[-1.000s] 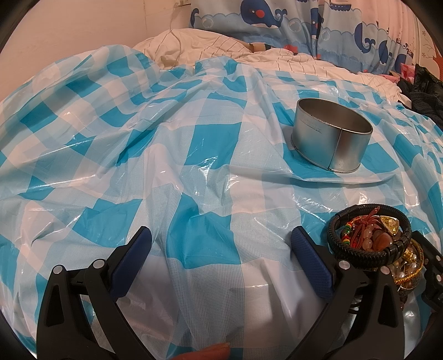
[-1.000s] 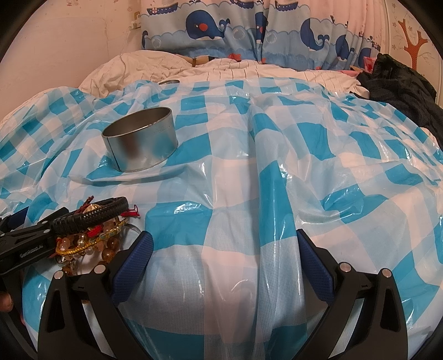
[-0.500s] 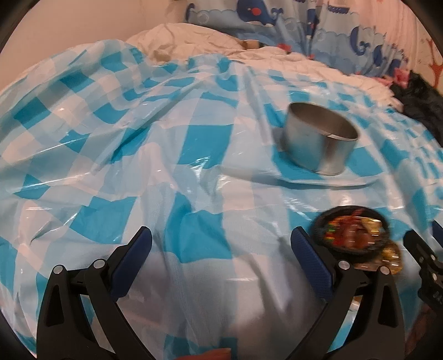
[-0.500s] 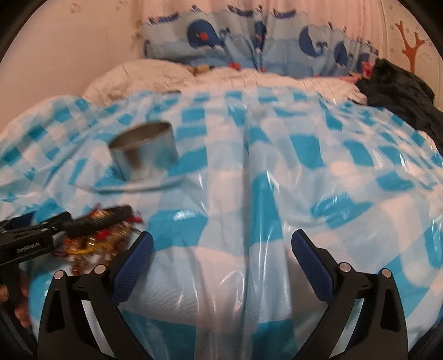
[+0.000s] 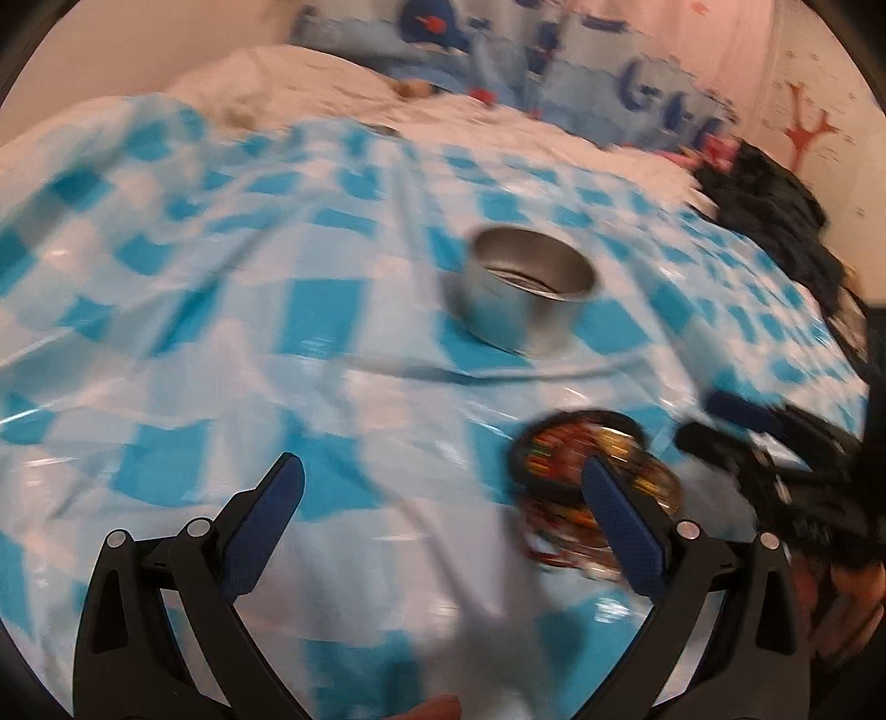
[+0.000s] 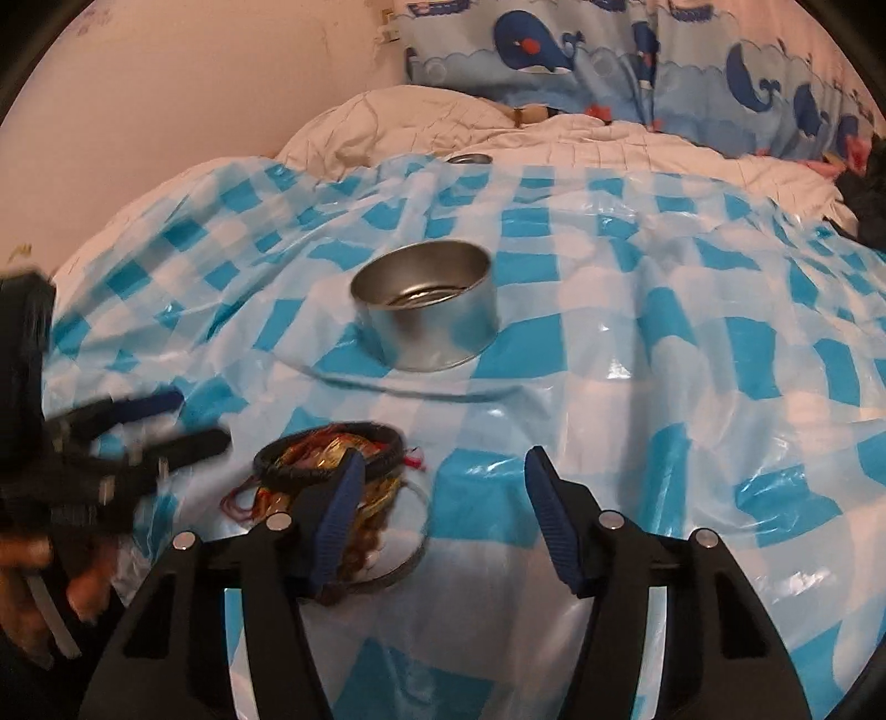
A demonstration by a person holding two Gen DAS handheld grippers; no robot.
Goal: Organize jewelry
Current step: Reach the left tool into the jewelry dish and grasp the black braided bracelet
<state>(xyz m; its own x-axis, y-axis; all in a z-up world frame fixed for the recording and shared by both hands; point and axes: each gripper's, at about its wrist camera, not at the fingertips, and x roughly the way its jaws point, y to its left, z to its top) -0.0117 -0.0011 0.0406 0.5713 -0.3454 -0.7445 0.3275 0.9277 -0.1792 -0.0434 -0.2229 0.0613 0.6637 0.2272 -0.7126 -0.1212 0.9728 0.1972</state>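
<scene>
A pile of jewelry [image 6: 332, 476], beaded bracelets under a black braided bracelet [image 6: 310, 462], lies on a round metal lid on the checked sheet; it shows blurred in the left wrist view [image 5: 576, 465]. A round silver tin [image 6: 426, 310] stands open and upright behind it, also in the left wrist view [image 5: 526, 293]. My right gripper [image 6: 443, 487] is open and empty, its left finger over the pile's right edge. My left gripper [image 5: 437, 487] is open and empty, its right finger in front of the pile. Each gripper shows in the other's view, the left [image 6: 166, 426] and the right [image 5: 720, 426].
A blue-and-white checked plastic sheet [image 6: 692, 343] covers the bed. White bedding [image 6: 421, 122] and whale-print pillows [image 6: 554, 50] lie at the back by the wall. Dark clothing [image 5: 775, 221] lies at the right edge. A small metal object [image 6: 469, 159] sits behind the sheet.
Both grippers have swung toward the jewelry pile and the tin, which now sit nearer the middle of each view. The right gripper's jaws have narrowed somewhat. The left wrist view is motion-blurred.
</scene>
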